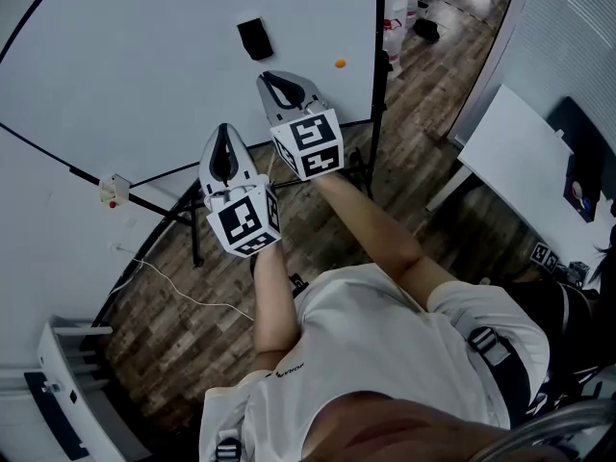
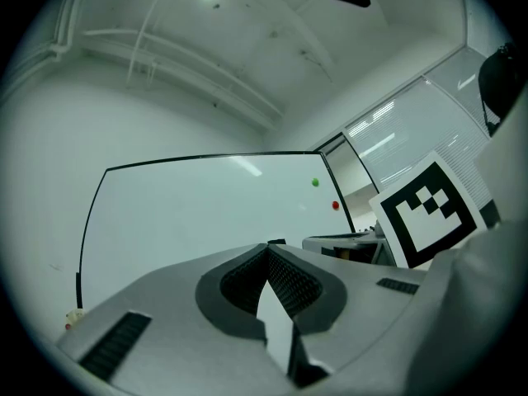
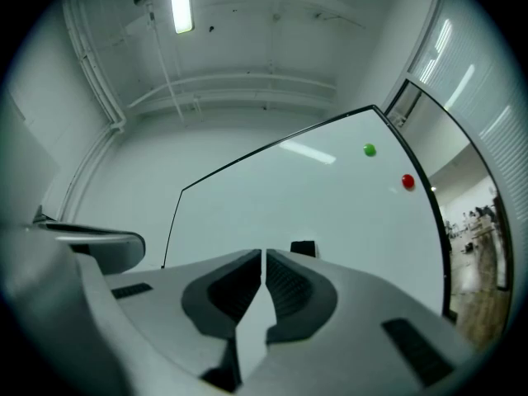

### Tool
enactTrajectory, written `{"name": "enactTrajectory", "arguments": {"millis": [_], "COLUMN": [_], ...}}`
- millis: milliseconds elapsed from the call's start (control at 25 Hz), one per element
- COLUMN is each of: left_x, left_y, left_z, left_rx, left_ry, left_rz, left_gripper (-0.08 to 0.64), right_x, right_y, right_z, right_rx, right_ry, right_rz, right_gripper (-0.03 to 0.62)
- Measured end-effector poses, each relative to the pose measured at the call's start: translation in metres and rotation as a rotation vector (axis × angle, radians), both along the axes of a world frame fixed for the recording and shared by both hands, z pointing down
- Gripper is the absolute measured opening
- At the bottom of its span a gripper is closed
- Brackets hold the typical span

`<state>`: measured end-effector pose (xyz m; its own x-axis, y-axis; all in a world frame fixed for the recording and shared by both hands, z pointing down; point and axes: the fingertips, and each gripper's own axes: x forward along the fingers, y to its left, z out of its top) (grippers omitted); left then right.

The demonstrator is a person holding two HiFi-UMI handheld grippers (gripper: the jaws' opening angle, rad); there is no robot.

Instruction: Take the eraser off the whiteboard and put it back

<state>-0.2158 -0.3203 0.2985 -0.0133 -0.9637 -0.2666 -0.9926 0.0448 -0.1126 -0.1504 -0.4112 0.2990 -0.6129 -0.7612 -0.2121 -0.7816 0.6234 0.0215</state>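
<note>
You are holding both grippers toward the whiteboard (image 1: 144, 56). Its black frame edge (image 1: 378, 46) is running down to the right of your right gripper (image 3: 262, 254), and bare board is lying open to the left. Both pairs of jaws are pressing together on nothing, the left gripper (image 2: 266, 247) included. The eraser (image 1: 255, 38) is sticking to the board just beyond the right gripper's tips and is sitting farther from the left one.

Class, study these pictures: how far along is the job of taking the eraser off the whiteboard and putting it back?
Done: unclear; the eraser sits on the whiteboard, either untouched or already returned. In hand: nothing; the left hand-held gripper and right hand-held gripper are both shut and empty, clear of the eraser. Left: cannot tell from this alone.
</note>
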Motion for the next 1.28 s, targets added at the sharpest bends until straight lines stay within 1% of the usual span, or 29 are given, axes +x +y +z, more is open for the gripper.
{"name": "enactTrajectory", "arguments": {"millis": [120, 320, 480, 760, 1280], "left_x": [0.006, 0.017, 0.02, 0.031, 0.039], "left_y": [-0.001, -0.001, 0.0, 0.004, 0.011], "left_z": [-0.002, -0.002, 0.0, 0.0, 0.004], "left_rx": [-0.003, -0.006, -0.008, -0.006, -0.013], "left_ry": [-0.004, -0.012, -0.011, -0.016, -0.006], "left_rz": [0.021, 0.05, 0.057, 0.077, 0.091], "left_gripper": [0.003, 0.003, 0.003, 0.003, 0.003], "right_x": [0.005, 0.012, 0.016, 0.027, 0.037], "right_y": [0.01, 0.024, 0.035, 0.048, 0.068], "right_z": [0.001, 0.006, 0.012, 0.013, 0.008], "right_rx": [-0.005, -0.021, -0.035, -0.041, -0.014], "right_ry": [-0.009, -0.008, -0.011, -0.006, 0.006], "right_rz": [-0.004, -0.024, -0.048, -0.047, -0.048], "right_gripper": [0.012, 0.012, 0.012, 0.012, 0.012]}}
